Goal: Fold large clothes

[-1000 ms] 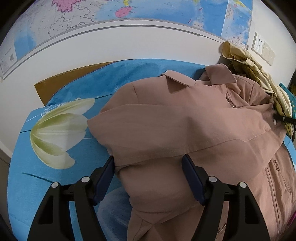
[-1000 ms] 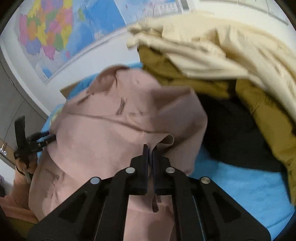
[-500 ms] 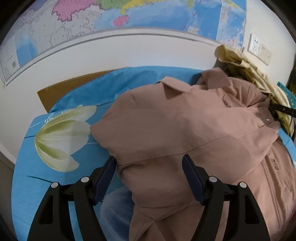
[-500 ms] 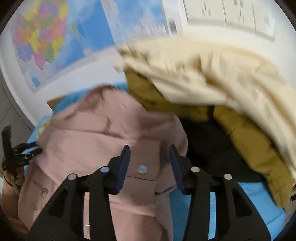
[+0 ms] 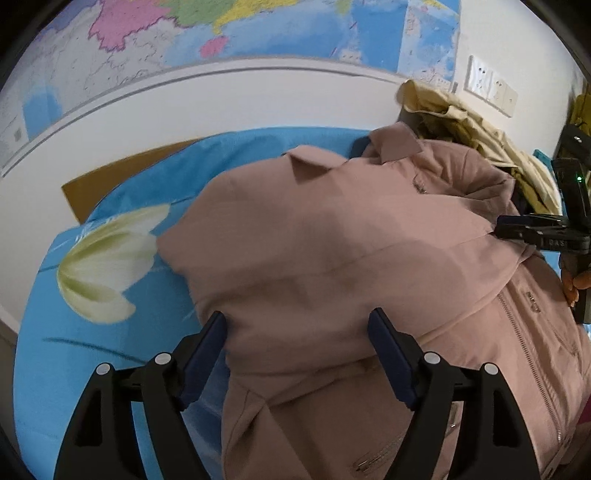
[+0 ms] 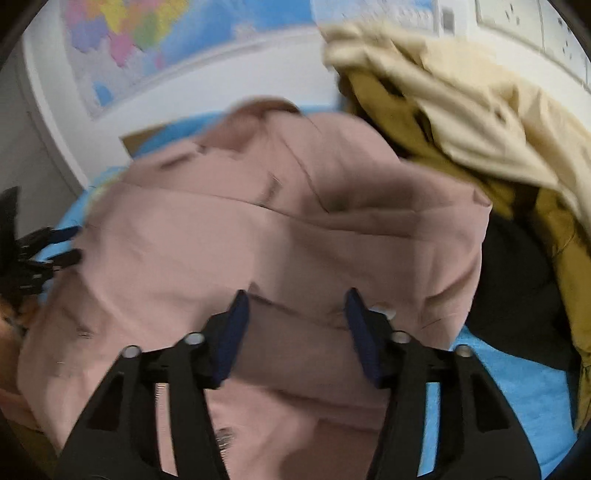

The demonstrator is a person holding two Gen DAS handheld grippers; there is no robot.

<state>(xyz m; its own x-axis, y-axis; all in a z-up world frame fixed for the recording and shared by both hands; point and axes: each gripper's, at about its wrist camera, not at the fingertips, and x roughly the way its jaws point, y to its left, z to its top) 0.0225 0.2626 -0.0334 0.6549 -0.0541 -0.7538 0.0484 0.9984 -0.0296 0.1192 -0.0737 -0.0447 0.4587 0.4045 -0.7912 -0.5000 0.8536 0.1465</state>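
Observation:
A dusty-pink zip jacket [image 5: 351,251] lies collar-away on a blue bedsheet [image 5: 66,354], its upper part folded over in a thick layer. My left gripper [image 5: 295,317] hovers over the jacket's near left fold, jaws opening, with cloth bulging between the pads but not pinched. In the right wrist view the same jacket [image 6: 277,240] fills the middle. My right gripper [image 6: 297,295] stands open above its right edge near a snap button, gripping nothing. The right gripper [image 5: 535,229] also shows at the jacket's far right side, and the left gripper [image 6: 48,247] at the left rim.
A heap of cream and mustard clothes [image 6: 461,110] over a dark garment [image 6: 517,288] sits at the right against the wall. The sheet carries a tulip print [image 5: 107,266]. A wall map [image 5: 258,29], sockets [image 5: 487,88] and a brown board [image 5: 110,184] lie behind.
My right gripper let go of the jacket edge it pinched, opened and shifted over the jacket. The released flap now lies flat. My left jaws stand slightly wider.

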